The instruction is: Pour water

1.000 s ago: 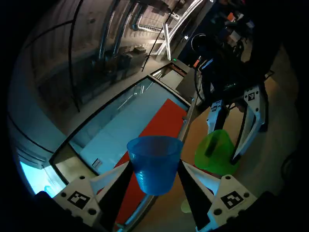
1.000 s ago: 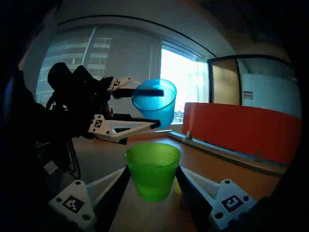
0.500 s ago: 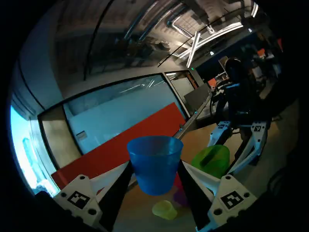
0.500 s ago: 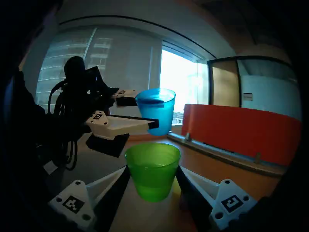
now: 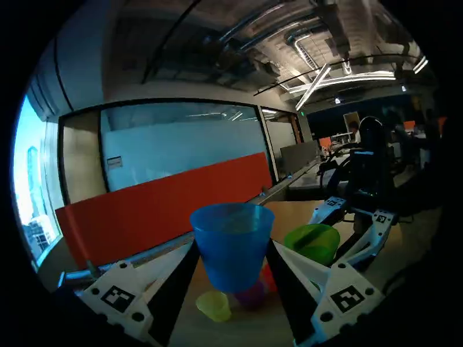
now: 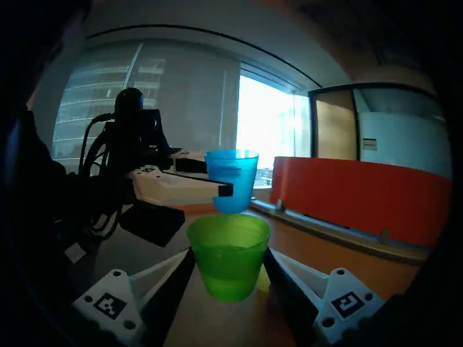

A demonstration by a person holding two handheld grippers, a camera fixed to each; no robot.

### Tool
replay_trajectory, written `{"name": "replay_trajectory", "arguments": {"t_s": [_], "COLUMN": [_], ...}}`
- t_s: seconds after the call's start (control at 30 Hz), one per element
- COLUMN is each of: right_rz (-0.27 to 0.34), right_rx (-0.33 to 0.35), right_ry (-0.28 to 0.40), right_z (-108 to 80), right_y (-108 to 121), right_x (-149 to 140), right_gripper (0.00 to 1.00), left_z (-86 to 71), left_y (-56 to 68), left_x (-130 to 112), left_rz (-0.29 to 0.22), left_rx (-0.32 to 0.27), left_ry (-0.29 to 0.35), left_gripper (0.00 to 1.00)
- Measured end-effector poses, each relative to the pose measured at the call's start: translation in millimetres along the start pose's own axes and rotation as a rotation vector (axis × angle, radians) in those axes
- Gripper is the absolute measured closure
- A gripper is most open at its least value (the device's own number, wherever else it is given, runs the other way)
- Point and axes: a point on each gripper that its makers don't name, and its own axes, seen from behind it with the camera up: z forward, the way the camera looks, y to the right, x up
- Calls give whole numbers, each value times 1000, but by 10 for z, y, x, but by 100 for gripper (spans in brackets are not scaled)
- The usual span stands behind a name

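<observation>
Two translucent plastic cups in play, both tapered, with the mouth wider than the base.

Left gripper view, left to right:
- orange partition (image 5: 144, 208) runs along the far edge of the table (image 5: 289, 209)
- small yellow cup (image 5: 213, 305) stands on the table
- blue cup (image 5: 232, 254) is dead centre and clear of the table, upright, long axis vertical, mouth up
- left gripper (image 5: 232, 246) is clamped on it, one finger on each side wall, gap narrowed to cup width
- purple cup (image 5: 253, 294) is just beside the yellow one, partly hidden behind the blue cup's base
- green cup (image 5: 309, 243) is farther right, mouth up, interior visible from above
- right gripper (image 5: 328, 240) carries it, one white finger on either side

Right gripper view, left to right:
- left gripper (image 6: 226, 178) reaches in from the left, fingers roughly level
- blue cup (image 6: 240, 173) is upright, above and behind the green rim, not touching it; can't tell what it contains
- green cup (image 6: 230, 254) is central, axis vertical, mouth up; the lower part reads darker, looks like liquid
- right gripper (image 6: 230, 260) is closed on it, both fingers against the walls
- orange partition (image 6: 359, 196) sits to the right
</observation>
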Motion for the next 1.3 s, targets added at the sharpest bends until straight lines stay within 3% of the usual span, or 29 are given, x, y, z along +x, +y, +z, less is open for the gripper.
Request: {"name": "replay_trajectory", "arguments": {"t_s": [0.23, 0.47, 1.3], "right_rz": [-2, -6, 9], "right_rx": [-1, 0, 18], "right_ry": [1, -4, -105], "right_z": [-15, -14, -81], "right_y": [-5, -13, 6], "right_x": [25, 51, -246], "right_gripper": [14, 14, 14], "left_z": [15, 34, -107], "left_y": [-72, -142, -29], "left_x": [-92, -219, -970], "left_rz": [-111, -167, -124], "left_rx": [-12, -11, -63], "left_ry": [-19, -46, -272], "left_gripper": [20, 20, 20]}}
